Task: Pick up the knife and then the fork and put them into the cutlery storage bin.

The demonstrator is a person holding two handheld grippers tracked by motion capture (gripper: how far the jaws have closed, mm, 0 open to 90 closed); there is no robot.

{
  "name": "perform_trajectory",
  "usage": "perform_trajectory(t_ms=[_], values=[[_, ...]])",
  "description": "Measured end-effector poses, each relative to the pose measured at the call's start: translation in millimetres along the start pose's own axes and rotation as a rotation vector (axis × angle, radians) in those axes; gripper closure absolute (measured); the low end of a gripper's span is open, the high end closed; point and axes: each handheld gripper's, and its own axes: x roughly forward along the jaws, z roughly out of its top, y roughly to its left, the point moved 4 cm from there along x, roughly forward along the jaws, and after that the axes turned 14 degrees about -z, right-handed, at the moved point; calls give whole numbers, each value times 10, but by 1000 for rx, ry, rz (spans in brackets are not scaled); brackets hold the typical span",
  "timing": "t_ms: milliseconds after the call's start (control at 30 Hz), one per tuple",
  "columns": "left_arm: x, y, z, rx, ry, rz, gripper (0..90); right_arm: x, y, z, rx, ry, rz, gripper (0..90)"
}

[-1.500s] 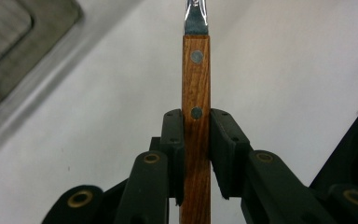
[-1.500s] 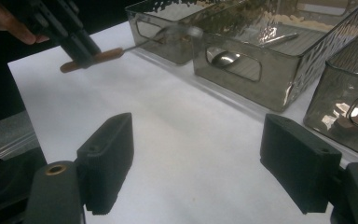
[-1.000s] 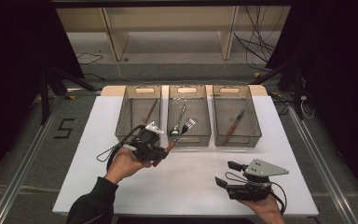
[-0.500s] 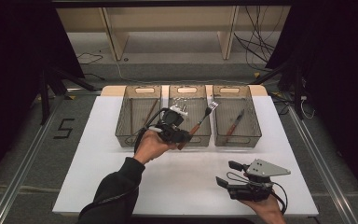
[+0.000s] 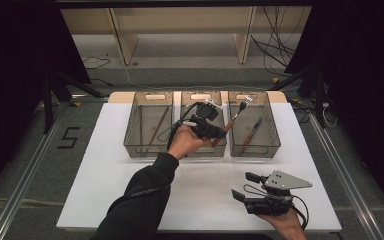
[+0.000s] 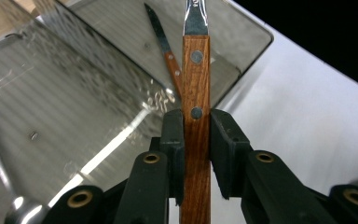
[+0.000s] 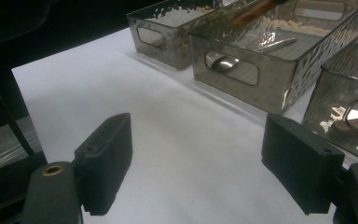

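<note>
A fork (image 5: 236, 115) with a brown wooden handle is clamped in my left gripper (image 5: 219, 131), held above the seam between the middle bin (image 5: 200, 95) and the right bin (image 5: 275, 146), tines pointing far right. In the left gripper view the two pads press the handle (image 6: 196, 84) from both sides, and my left gripper (image 6: 196, 135) looks down at a wooden-handled knife (image 6: 165, 46) lying in the right bin. That knife (image 5: 252, 131) lies on the bin's floor. My right gripper (image 5: 243, 185) rests near the table's front right, open, with nothing between its pads (image 7: 107, 158).
Three clear smoked bins stand side by side at the back of the white table (image 5: 105, 190). The left bin (image 5: 147, 95) holds a thin brown stick (image 5: 157, 127). A spoon (image 7: 223, 63) lies in the middle bin. Cables trail behind the table.
My left hand has carried the fork to the right and farther back, from the front of the left bin to above the middle and right bins. The right gripper has stayed put.
</note>
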Motion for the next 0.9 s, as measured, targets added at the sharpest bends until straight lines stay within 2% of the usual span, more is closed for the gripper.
perform_trajectory(t_ms=[333,667,900], values=[[316,91,195,-48,-5,-18,758,-4,2,4,4,-5,4,244],[468,137,336,-71,-22,-23,757,-4,-2,-1,4,-5,8,245],[567,128,388,-71,-27,-21,758,-5,5,1,4,-4,11,245]])
